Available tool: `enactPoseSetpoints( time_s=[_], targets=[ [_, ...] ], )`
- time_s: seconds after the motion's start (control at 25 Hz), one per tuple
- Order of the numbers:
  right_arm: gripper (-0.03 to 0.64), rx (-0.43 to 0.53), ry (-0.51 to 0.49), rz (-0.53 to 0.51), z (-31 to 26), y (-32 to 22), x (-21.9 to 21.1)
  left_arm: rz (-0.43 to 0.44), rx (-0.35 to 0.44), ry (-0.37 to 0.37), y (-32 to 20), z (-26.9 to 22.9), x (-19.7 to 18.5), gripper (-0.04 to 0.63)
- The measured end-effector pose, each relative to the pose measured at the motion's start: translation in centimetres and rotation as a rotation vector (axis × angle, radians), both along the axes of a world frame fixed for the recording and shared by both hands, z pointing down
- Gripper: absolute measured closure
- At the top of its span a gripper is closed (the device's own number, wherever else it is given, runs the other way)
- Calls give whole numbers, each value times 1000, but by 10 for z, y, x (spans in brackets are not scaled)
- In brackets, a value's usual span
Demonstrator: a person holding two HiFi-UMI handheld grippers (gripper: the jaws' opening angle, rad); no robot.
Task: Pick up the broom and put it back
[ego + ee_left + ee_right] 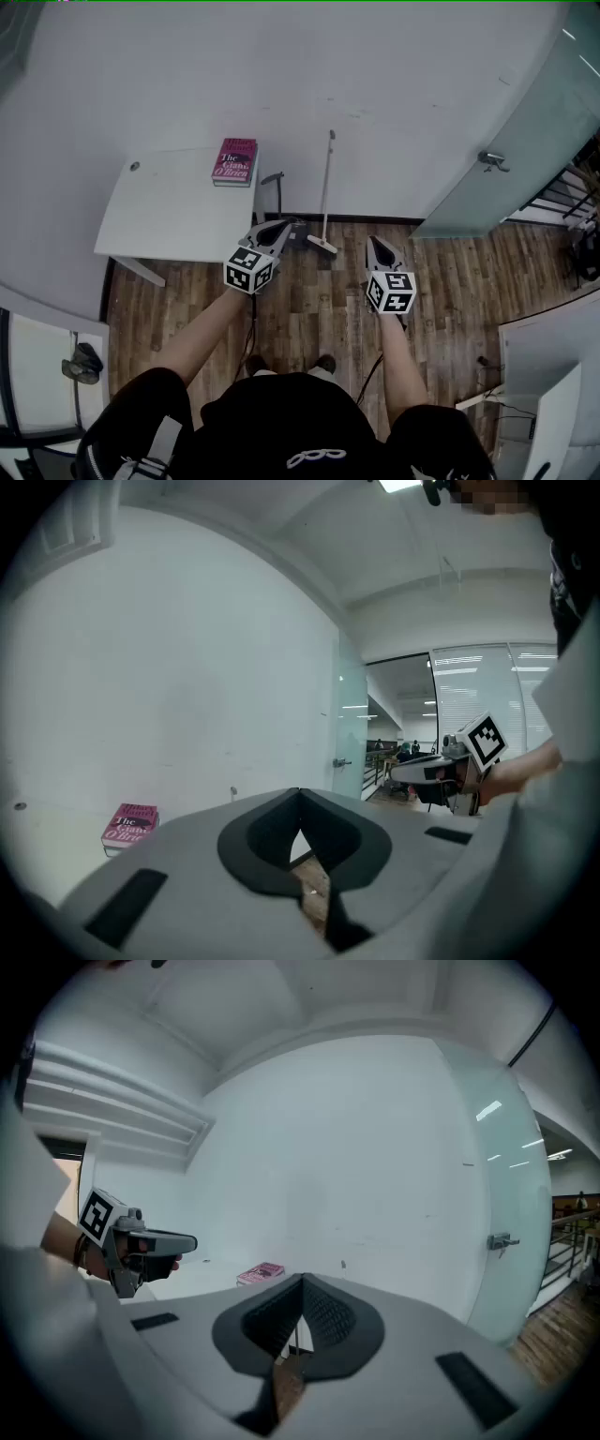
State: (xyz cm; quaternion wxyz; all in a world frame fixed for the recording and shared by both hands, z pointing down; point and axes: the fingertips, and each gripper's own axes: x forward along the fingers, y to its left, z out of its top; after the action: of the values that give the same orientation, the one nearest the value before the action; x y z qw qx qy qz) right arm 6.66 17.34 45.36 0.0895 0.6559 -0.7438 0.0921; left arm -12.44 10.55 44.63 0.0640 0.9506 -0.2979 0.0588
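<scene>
Head view, from the left: a white rectangular table [155, 211] carries a pink paperback book [234, 161]. The left gripper [283, 224] has its jaws together and holds nothing. The long white-handled broom [326, 192] leans near-upright on the wall, handle up, head on the wooden floor [450, 272]. The right gripper [373, 240] is closed too, and empty. In both gripper views the jaw bodies hide most of the broom.

White table [169, 211] sitting against wall [375, 84], wood floor [469, 272] spreading under it, frosted glass door [525, 150] standing rt of table.

**Broom [327, 187] leaning on the wall [394, 94]**

1 broom with a slim, pale handle stands nearly upright. Its top leans on the white wall and its head rests on the wooden floor [319, 300], near the white table's [159, 216] right side.
</scene>
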Motion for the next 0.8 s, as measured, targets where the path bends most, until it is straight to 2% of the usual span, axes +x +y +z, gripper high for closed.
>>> enactPoseSetpoints(
  time_s=[0.4, 0.8],
  targets=[
    [594, 1, -6, 7, 3, 5, 2, -2, -3, -9, 5, 3, 2, 574],
    [592, -11, -11, 12, 14, 8, 25, -19, -13, -23, 12, 12, 20, 574]
  ],
)
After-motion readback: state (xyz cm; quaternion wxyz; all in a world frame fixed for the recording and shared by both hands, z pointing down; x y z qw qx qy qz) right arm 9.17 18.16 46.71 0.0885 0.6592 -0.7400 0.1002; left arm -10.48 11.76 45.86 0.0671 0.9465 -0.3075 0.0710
